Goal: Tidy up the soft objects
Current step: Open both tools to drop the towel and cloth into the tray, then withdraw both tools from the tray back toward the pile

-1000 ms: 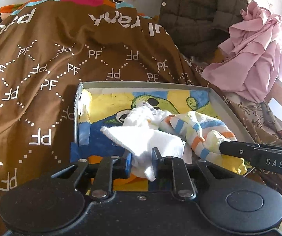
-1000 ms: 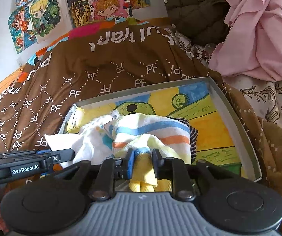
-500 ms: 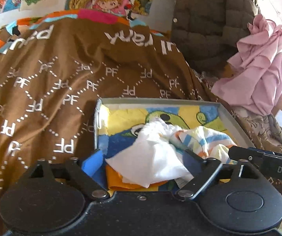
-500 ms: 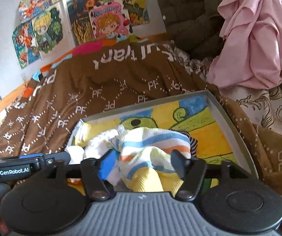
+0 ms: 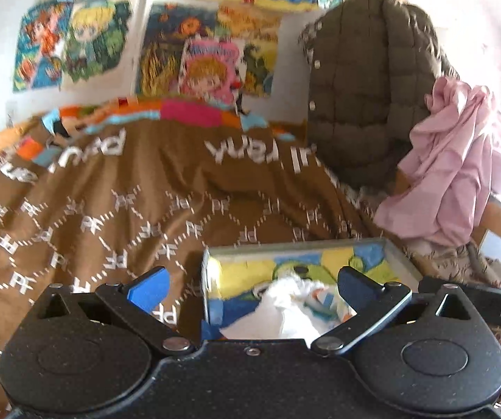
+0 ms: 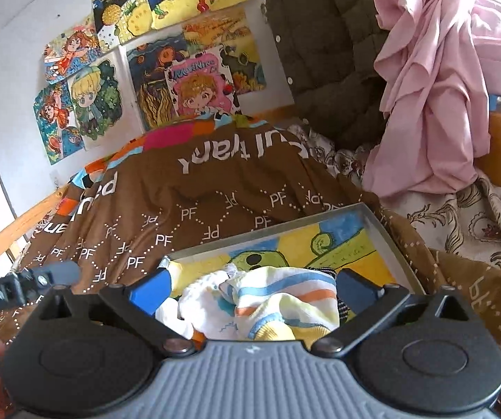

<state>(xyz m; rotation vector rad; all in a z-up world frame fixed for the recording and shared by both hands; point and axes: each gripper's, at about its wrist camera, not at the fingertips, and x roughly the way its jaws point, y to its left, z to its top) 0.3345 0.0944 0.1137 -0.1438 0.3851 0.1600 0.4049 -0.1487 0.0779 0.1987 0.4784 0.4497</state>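
Now both grippers have their fingers spread wide and hold nothing. On the left gripper (image 5: 252,288) the blue-padded left finger (image 5: 147,288) sits over the brown blanket (image 5: 110,216), clear of the box, while the right finger (image 5: 358,288) hangs above the box interior. Between them, and a little toward the right finger, lies a white cloth (image 5: 278,310) bunched up in the shallow grey-rimmed box (image 5: 285,246), whose floor is a yellow, blue and green drawing. Neither finger touches the cloth as far as this view shows. Just beyond the right finger's pad a striped sock (image 5: 324,302) shows beside the cloth.

From the right wrist, the right gripper (image 6: 254,288) is equally open, its blue pad (image 6: 151,288) on the left and the darker finger (image 6: 357,288) on the right. The striped sock (image 6: 285,293), white with blue, orange and yellow bands, rests loose in the gap between them, heaped against a pale patterned garment (image 6: 203,291) toward the left finger. A dark striped item (image 6: 327,272) peeks out close to the right finger. All of it sits in the near end of the box (image 6: 383,237); whether the fingers brush the fabric I cannot tell. Past the right finger, a pink garment (image 6: 432,80) hangs over a quilted olive jacket (image 6: 324,42).
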